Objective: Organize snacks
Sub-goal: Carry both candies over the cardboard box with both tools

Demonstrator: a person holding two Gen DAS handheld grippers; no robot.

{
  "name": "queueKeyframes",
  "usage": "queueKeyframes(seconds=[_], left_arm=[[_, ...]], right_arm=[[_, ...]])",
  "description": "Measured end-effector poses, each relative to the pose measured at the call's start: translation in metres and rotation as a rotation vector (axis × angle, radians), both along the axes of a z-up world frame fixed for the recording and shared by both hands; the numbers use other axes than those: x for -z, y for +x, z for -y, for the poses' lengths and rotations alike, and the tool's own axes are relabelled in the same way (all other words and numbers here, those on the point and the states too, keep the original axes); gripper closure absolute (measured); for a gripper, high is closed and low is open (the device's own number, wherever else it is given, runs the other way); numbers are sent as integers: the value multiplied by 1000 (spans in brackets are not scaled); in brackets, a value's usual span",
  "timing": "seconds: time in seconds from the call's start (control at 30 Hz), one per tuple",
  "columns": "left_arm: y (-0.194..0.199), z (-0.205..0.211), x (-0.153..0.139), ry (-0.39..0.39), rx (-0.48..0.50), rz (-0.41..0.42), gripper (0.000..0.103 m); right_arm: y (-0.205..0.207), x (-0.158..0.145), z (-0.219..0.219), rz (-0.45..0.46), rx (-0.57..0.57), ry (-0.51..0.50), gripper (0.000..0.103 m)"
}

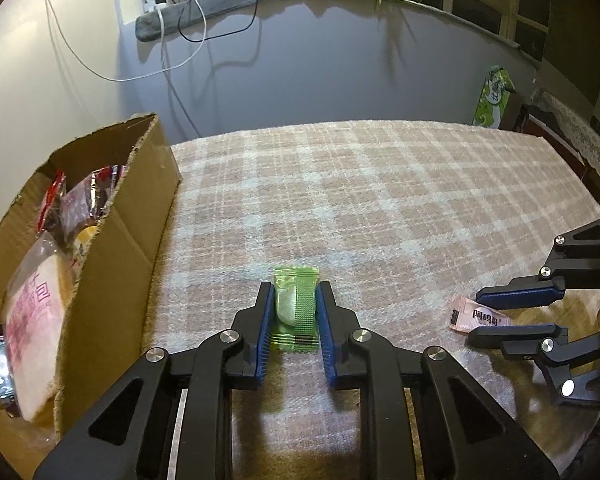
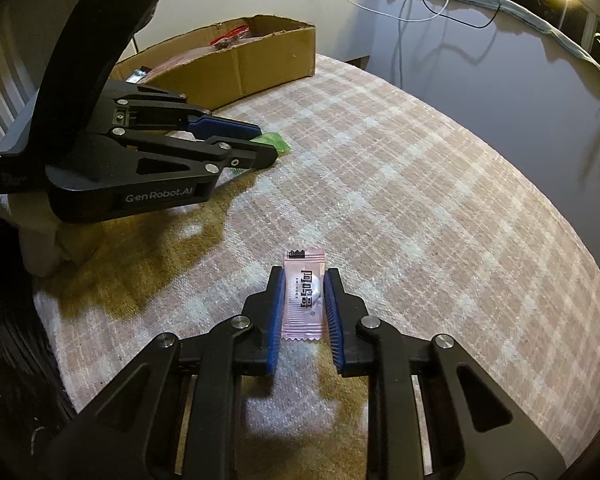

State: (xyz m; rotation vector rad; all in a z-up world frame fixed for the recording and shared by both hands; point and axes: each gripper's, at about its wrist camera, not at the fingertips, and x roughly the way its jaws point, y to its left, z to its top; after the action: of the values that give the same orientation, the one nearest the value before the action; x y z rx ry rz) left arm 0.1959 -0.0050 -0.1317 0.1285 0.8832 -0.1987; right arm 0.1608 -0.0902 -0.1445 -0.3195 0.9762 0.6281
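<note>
A green snack packet (image 1: 296, 308) lies on the checked cloth between the blue pads of my left gripper (image 1: 295, 290), which is shut on it. It also shows in the right wrist view (image 2: 274, 141), mostly hidden by the fingers. A pink snack packet (image 2: 304, 300) with black print sits between the pads of my right gripper (image 2: 303, 276), which is shut on it. It also shows in the left wrist view (image 1: 478, 316). A cardboard box (image 1: 116, 248) stands at the left and holds several wrapped snacks (image 1: 32, 312).
The checked cloth (image 1: 380, 200) covers the table up to a dark wall. A green carton (image 1: 494, 98) stands beyond the far right edge. Cables (image 1: 172, 40) hang on the wall behind. The box also shows in the right wrist view (image 2: 252, 64).
</note>
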Motion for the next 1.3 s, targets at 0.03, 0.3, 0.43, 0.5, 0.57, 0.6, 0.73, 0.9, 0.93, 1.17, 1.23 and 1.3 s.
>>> queueKeyframes(seconds=[0.03, 0.3, 0.43, 0.5, 0.57, 0.6, 0.73, 0.9, 0.93, 1.17, 1.23, 1.3], left_arm=[[0, -1, -1, -3, -1, 5, 84], [-8, -9, -19, -52, 0, 48, 84], [-13, -14, -33, -77, -3, 85, 84], [-15, -18, -40, -93, -9, 99, 84], [-16, -23, -44, -106, -15, 112, 84], [-18, -25, -47, -112, -19, 119, 84], [-22, -38, -60, -132, -43, 157, 84], [-27, -60, -73, -158, -78, 193, 84], [-28, -63, -74, -160, -84, 197, 84], [-34, -92, -80, -170, -130, 227, 84], [-36, -98, -81, -173, -140, 231, 84], [-38, -104, -81, -174, -150, 235, 84]], right_arm=[[0, -1, 1, 2, 7, 1, 83], [1, -16, 16, 24, 77, 43, 83], [2, -30, 17, 50, 99, 54, 83], [2, -37, 15, 62, 103, 58, 83], [2, -44, 12, 77, 102, 61, 83], [3, -48, 10, 84, 103, 63, 83], [7, -63, 0, 108, 96, 72, 83], [13, -76, -18, 131, 81, 83, 83], [15, -78, -22, 135, 79, 84, 83], [26, -88, -58, 152, 38, 96, 83], [30, -90, -70, 156, 26, 100, 83], [34, -91, -82, 155, 13, 104, 83]])
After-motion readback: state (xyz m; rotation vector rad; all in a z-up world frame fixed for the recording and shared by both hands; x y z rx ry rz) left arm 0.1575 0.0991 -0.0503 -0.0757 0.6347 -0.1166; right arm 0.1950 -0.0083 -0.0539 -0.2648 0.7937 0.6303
